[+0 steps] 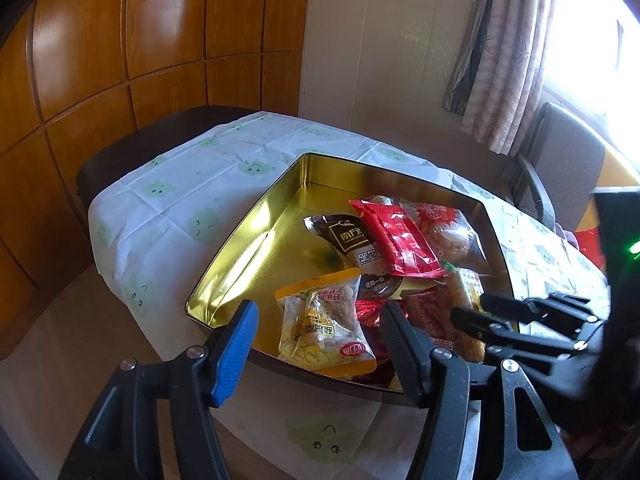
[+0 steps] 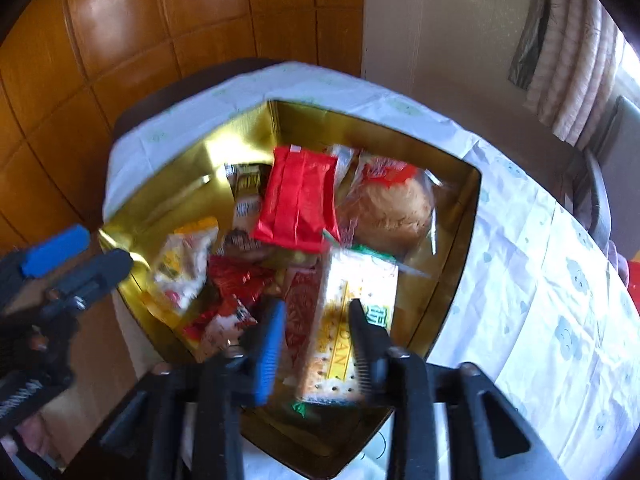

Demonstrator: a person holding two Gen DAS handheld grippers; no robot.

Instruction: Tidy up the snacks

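Table [image 1: 168, 216], dark wood, covered w/ white cloth [image 1: 224, 152] printed w/ pale green faces; wood-panel wall behind, curtain at far right. Gold tin [image 1: 244, 248] — large, shallow, mirror-finish inside, sits on the cloth near the table's front edge, holds all the snacks in view. Round cake in clear bag w/ red print [image 2: 390, 204], far right of tin. Red foil packet [image 2: 298, 196], lying across the pile centre, overlapping a brown-black sachet [image 1: 356, 248] beneath its left edge. Cracker pack [image 2: 340, 320], clear wrap w/ yellow-green print, tilted up out of the pile at the tin's near side. Yellow-trim nut bag [image 1: 324, 320], near-left of tin, flat on the gold floor. Small red wrappers [image 2: 236, 280] jumbled between nut bag and cracker pack. Right gripper [image 2: 316, 340]: pointed down into the tin from the near side, fingers straddling the cracker pack, blue pad on its left face, black ribbed pad on its right — looks clamped on it, tho the view is blurred. Left gripper [image 1: 316, 340]: held low at the tin's near-left rim, tilted fwd over the nut bag, jaws spread wide, nothing between them; not touching the bag as far as can be seen.
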